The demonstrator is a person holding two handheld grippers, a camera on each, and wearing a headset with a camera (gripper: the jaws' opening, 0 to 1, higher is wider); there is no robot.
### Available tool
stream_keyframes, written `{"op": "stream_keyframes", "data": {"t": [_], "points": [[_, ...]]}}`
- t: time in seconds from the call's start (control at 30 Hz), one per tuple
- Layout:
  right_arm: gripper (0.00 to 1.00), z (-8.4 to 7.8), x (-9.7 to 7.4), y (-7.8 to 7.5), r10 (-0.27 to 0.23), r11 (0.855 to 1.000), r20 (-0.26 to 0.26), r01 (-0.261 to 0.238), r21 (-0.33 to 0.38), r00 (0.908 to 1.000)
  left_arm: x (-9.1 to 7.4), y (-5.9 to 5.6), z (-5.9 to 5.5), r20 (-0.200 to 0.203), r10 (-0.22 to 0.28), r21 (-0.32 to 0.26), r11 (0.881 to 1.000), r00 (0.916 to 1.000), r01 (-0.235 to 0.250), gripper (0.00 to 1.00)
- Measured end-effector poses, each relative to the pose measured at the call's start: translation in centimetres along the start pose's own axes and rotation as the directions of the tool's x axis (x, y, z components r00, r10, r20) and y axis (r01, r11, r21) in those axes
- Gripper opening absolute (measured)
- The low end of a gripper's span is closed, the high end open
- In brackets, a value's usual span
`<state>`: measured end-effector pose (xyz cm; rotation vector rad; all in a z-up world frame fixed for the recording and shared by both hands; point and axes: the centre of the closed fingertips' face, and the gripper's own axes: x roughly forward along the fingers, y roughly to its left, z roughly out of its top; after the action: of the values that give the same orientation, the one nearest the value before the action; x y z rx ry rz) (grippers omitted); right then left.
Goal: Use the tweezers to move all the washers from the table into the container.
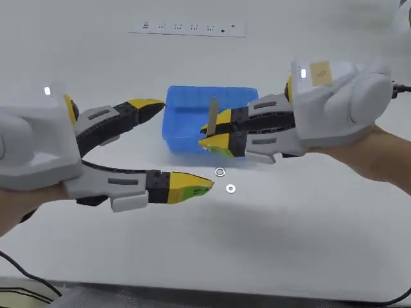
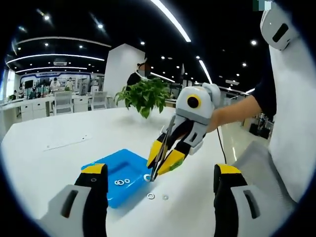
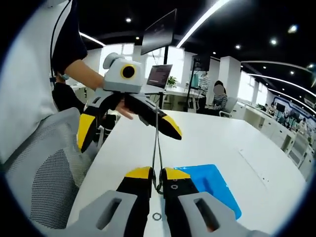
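Clamping the tweezers (image 3: 157,148) between its closed jaws, the right gripper (image 1: 216,135) holds them points-down at the near edge of the blue container (image 1: 181,142) — a position judged to suit either a drop into the container or a reach for the next washer. The left gripper (image 1: 172,144) is released, jaws spread wide, and grasps nothing; it appears to stand by, since the task calls for one tool only. Two washers (image 1: 220,172) lie on the white counter (image 1: 289,231), just in front of the container and near each other. In the left gripper view, at least two more washers (image 2: 118,182) rest on the container floor. Whether the tweezer tips carry a washer cannot be determined — a small ring (image 2: 146,177) sits at the tips beside the container wall, too small to resolve. In the head view, the right gripper covers the lower part of the tweezers and part of the container.
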<state>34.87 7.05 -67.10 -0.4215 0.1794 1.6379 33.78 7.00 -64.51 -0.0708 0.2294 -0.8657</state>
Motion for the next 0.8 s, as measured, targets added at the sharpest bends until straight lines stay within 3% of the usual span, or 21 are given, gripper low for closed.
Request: {"op": "stream_keyframes", "data": {"t": [0.17,0.3,0.43,0.53,0.6,0.8], "points": [[0.09,0.3,-0.1,-1.1,-0.01,1.0,-0.008,0.01,-0.016,0.9999,-0.5,1.7,1.1,0.084,0.083,-0.006,0.997,0.993,-0.083,0.99],[0.09,0.1,-0.1,-2.0,-0.019,1.0,-0.019,0.019,-0.017,0.9996,-1.1,2.7,0.5,0.112,0.156,0.023,0.987,0.9815,-0.159,0.98],[0.09,-0.3,0.1,-3.2,-0.034,0.999,-0.026,0.034,0.0,0.9991,-1.3,2.4,-1.1,0.097,0.162,0.017,0.986,0.982,-0.164,0.97],[0.09,-0.5,0.3,-4.2,-0.052,0.999,-0.025,0.052,0.009,0.9984,-1.3,1.8,-2.9,0.031,0.14,0.03,0.99,0.9896,-0.141,0.97],[0.09,-0.9,0.6,-4.8,-0.062,0.998,-0.029,0.063,0.015,0.9976,-1.3,1.7,-3.6,0.009,0.131,0.029,0.991,0.9914,-0.131,0.97],[0.09,-2.6,1.9,-6.4,-0.076,0.997,-0.044,0.077,0.032,0.9962,-1.5,2.3,-4.0,0.011,0.154,0.002,0.988,0.9881,-0.154,0.97]]}}
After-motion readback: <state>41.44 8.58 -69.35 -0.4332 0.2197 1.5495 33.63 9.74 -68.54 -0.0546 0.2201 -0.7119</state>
